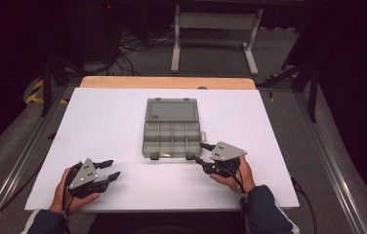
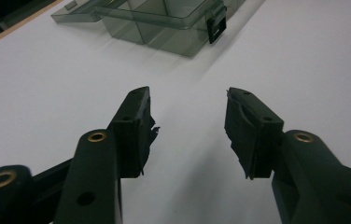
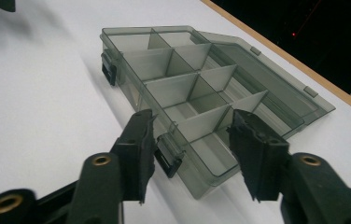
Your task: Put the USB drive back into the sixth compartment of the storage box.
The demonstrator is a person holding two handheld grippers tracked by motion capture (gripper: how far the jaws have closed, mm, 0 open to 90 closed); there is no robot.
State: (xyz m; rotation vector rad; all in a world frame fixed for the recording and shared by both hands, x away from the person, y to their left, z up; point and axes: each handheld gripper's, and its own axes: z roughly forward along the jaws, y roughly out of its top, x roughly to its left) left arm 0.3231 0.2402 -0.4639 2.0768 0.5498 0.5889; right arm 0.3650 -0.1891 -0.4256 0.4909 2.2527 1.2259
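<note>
Nearest, at the desk's front left: left gripper hovering over bare white surface, jaws spread with nothing between them, well apart from the box. In the left gripper view, left gripper pointing toward the box's near-left corner latch.

Front right: right gripper at the near-right corner of the smoky-grey compartment organizer box. In the right gripper view, right gripper with jaws spread either side of that corner, black latch just beside the left jaw; pads seemingly not yet pressing, though contact hard to tell.

Farther: box at desk centre, lid thrown open flat behind, compartments apparently empty. Beyond, wooden desk edge, then floor cables and a white stand.

Risks, as judgement: light empty box likely to slide or spin if nudged at one corner with no hold on the other side; jaw catching the latch tab rather than the wall, flipping it or slipping off; slick thin plastic wall escaping a shallow pinch; a tug at the corner tipping the box against the weight of the open lid.
</note>
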